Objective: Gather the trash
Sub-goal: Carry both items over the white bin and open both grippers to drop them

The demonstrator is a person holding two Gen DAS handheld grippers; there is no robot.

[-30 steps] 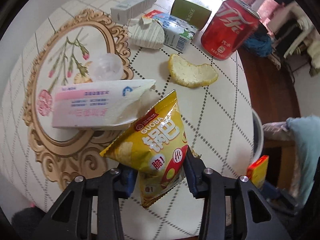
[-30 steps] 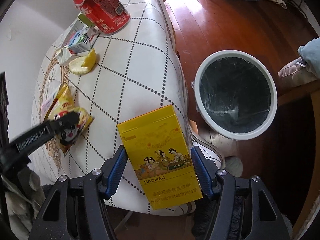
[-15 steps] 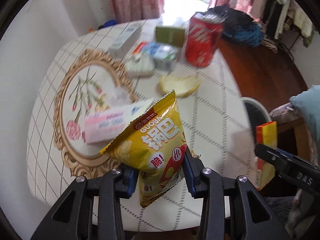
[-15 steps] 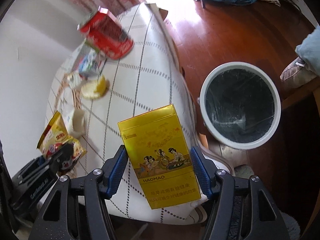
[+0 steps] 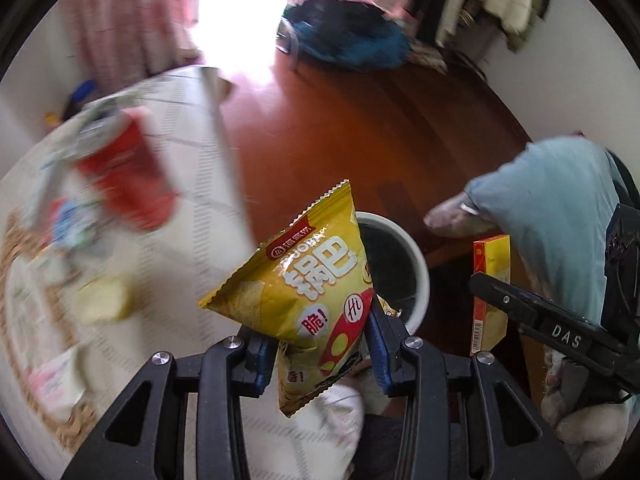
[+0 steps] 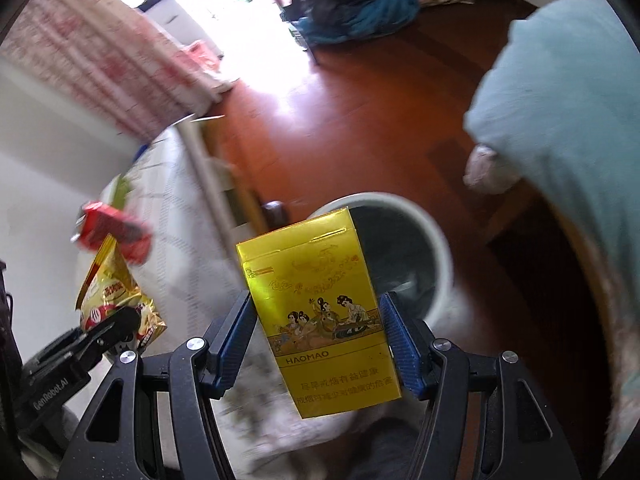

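My left gripper (image 5: 318, 344) is shut on a yellow chip bag (image 5: 304, 280) and holds it in the air near the table edge, in front of the white round trash bin (image 5: 416, 268). My right gripper (image 6: 320, 340) is shut on a yellow cigarette box (image 6: 320, 304), held upright in front of the same bin (image 6: 436, 248) on the floor. The box and right gripper also show in the left wrist view (image 5: 490, 292). The chip bag shows in the right wrist view (image 6: 112, 300).
A red cola can (image 5: 128, 172), a small carton (image 5: 68, 220), a peel (image 5: 104, 300) and a pink-white pack (image 5: 52, 380) lie blurred on the white patterned table (image 5: 172, 240). Red-brown wood floor (image 5: 360, 128) and a pale blue cloth (image 5: 560, 216) lie right.
Both grippers have lifted and swung right, away from the table and toward the bin. The bag and box stay gripped. The table items have slid to the left of view.
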